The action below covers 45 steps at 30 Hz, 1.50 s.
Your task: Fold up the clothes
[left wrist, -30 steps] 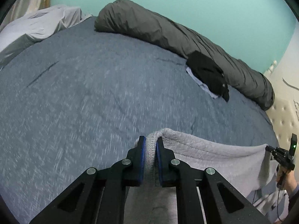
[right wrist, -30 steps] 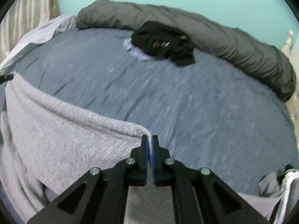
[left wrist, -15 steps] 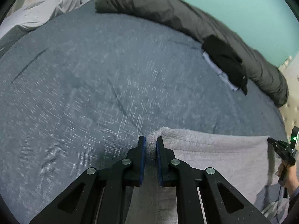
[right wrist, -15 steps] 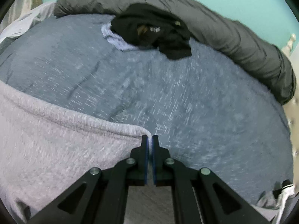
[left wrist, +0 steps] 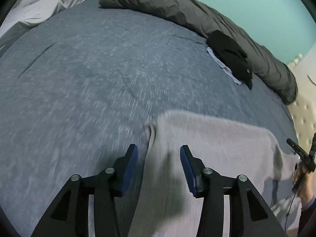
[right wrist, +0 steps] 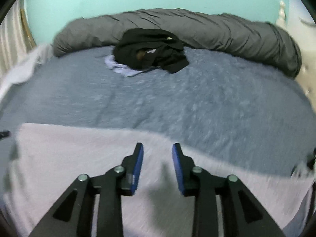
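A light grey fleece garment (left wrist: 213,144) lies spread on the blue-grey bed cover (left wrist: 98,83). Its left edge runs below my left gripper (left wrist: 159,150), whose jaws are opening, the blue pads clear of the cloth. In the right wrist view the same grey garment (right wrist: 69,154) covers the near part of the bed. My right gripper (right wrist: 157,148) hovers over its far edge with jaws opening and nothing pinched between them. The right gripper tool (left wrist: 302,156) also shows in the left wrist view at the far right, in a hand.
A heap of black clothes (right wrist: 150,49) over a pale lilac piece (right wrist: 118,67) lies near the back of the bed. A rolled dark grey duvet (right wrist: 217,31) runs along the teal wall. A white sheet (left wrist: 39,9) sits at the back left, a tufted headboard (left wrist: 304,116) at right.
Both grippers let go of the grey garment's top corners and their jaws spread. The cloth dropped flat onto the bed, and both hands tilted back from it.
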Each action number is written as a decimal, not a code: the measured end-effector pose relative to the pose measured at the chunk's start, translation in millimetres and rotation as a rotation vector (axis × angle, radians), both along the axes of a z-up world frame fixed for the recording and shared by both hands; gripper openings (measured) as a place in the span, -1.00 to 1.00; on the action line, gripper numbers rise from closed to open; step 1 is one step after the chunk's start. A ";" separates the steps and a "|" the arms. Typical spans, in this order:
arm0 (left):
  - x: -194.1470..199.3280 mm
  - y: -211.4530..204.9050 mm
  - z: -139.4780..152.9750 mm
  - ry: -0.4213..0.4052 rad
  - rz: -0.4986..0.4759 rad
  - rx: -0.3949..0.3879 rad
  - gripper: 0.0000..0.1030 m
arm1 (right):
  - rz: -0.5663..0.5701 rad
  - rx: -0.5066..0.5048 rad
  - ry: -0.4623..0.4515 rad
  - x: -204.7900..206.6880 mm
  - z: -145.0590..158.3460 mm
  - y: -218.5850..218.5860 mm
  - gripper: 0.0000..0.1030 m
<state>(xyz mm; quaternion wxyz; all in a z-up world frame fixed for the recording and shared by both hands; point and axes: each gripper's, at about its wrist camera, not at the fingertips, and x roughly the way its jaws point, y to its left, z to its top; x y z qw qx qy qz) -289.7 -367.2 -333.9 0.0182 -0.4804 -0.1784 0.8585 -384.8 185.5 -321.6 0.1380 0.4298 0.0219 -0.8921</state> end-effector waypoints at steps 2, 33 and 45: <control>26.6 -5.3 -0.1 -0.012 0.006 0.016 0.01 | 0.026 -0.045 -0.026 29.0 4.2 3.0 -0.25; 185.0 -2.7 -79.2 -0.084 0.148 0.292 -0.61 | -0.094 -0.191 -0.167 255.6 -7.4 118.8 -0.12; 213.3 -28.8 -13.9 0.076 0.148 0.281 -0.79 | -0.105 -0.200 -0.154 271.8 5.3 131.9 -0.11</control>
